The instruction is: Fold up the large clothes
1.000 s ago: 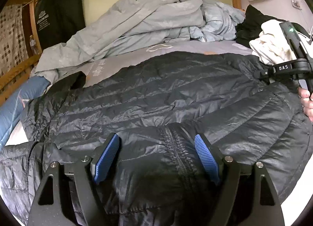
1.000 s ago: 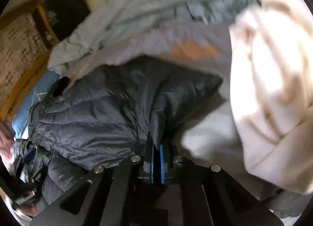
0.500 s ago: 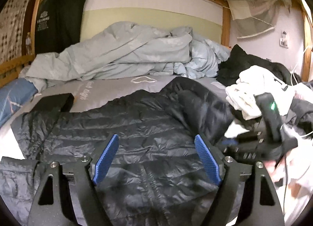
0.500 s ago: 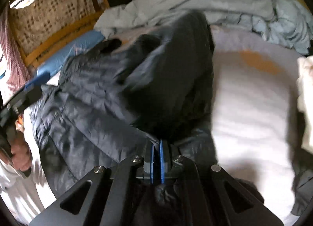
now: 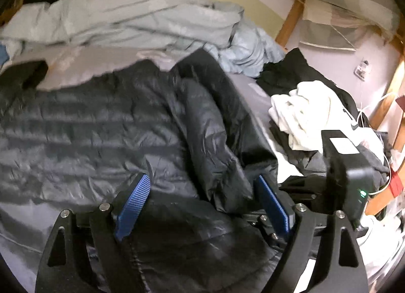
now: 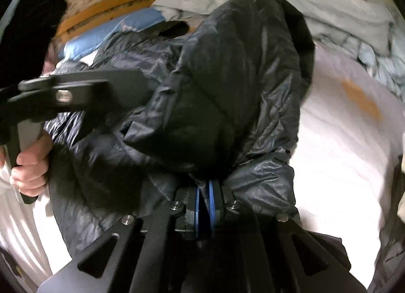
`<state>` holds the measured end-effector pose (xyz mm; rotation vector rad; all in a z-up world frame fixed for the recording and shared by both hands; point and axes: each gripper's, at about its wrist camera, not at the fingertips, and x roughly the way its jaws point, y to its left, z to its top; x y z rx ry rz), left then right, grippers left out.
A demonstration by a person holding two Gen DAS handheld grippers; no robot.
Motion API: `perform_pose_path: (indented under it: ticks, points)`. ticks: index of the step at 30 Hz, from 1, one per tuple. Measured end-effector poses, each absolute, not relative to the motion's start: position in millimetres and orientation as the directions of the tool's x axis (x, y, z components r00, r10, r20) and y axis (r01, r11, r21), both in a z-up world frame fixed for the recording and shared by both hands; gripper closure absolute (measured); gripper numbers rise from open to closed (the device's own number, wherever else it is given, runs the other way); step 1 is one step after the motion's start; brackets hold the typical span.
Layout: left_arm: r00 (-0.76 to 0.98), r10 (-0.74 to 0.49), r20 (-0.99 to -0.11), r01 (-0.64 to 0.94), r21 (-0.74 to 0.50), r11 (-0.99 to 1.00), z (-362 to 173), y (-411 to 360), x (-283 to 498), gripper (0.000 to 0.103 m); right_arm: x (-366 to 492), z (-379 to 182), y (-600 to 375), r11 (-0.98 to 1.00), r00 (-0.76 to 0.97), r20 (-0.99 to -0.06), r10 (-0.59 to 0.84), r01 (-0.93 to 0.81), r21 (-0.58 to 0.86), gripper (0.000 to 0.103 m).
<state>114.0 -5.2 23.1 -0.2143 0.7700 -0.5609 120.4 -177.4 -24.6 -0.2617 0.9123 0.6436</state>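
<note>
A black quilted puffer jacket (image 5: pixel 101 125) lies spread on the bed. Its right side and sleeve (image 5: pixel 210 125) are folded over toward the middle. My left gripper (image 5: pixel 202 201) is open, its blue pads on either side of jacket fabric near the hem, not clamping it. My right gripper (image 6: pixel 204 207) is shut on a bunched fold of the jacket (image 6: pixel 227 90), which hangs draped in front of it. The right gripper's body shows in the left wrist view (image 5: pixel 346 166), close beside my left gripper. The left gripper shows in the right wrist view (image 6: pixel 76 93), held by a hand.
A crumpled pale blue duvet (image 5: pixel 131 22) lies along the back of the bed. A heap of white (image 5: pixel 311 110) and black clothes sits at the right. The grey bedsheet (image 6: pixel 341 141) is bare right of the jacket. A wooden bed frame (image 5: pixel 291 19) borders the bed.
My right gripper has carried the jacket's right side over toward the middle and close to my left gripper. My left gripper stays open and has swung rightward.
</note>
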Motion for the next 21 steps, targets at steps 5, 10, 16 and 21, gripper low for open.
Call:
perform_pose_path:
  ticks: [5,10,16,21]
  points:
    - [0.580,-0.458,-0.674,0.390,-0.263,0.882,11.3,-20.5,113.6,0.098,119.2,-18.9,-178.0,0.778,0.442,-0.793,0.418,-0.626,0.061,0.093]
    - [0.588,-0.431,-0.685,0.399,-0.218,0.891,5.5,-24.7,104.1,0.098,130.9,0.9,-200.1,0.864,0.532,-0.759,0.375,-0.497,0.078,0.087]
    - [0.604,-0.393,-0.693,0.414,-0.149,0.898,2.3,-34.6,102.3,0.098,146.8,22.9,-231.2,0.895,0.576,-0.698,0.424,-0.382,0.228,0.071]
    - [0.583,-0.380,-0.718,0.388,-0.164,0.907,-8.5,-32.1,111.6,0.098,158.3,38.6,-255.3,0.896,0.631,-0.637,0.443,-0.315,0.312,0.045]
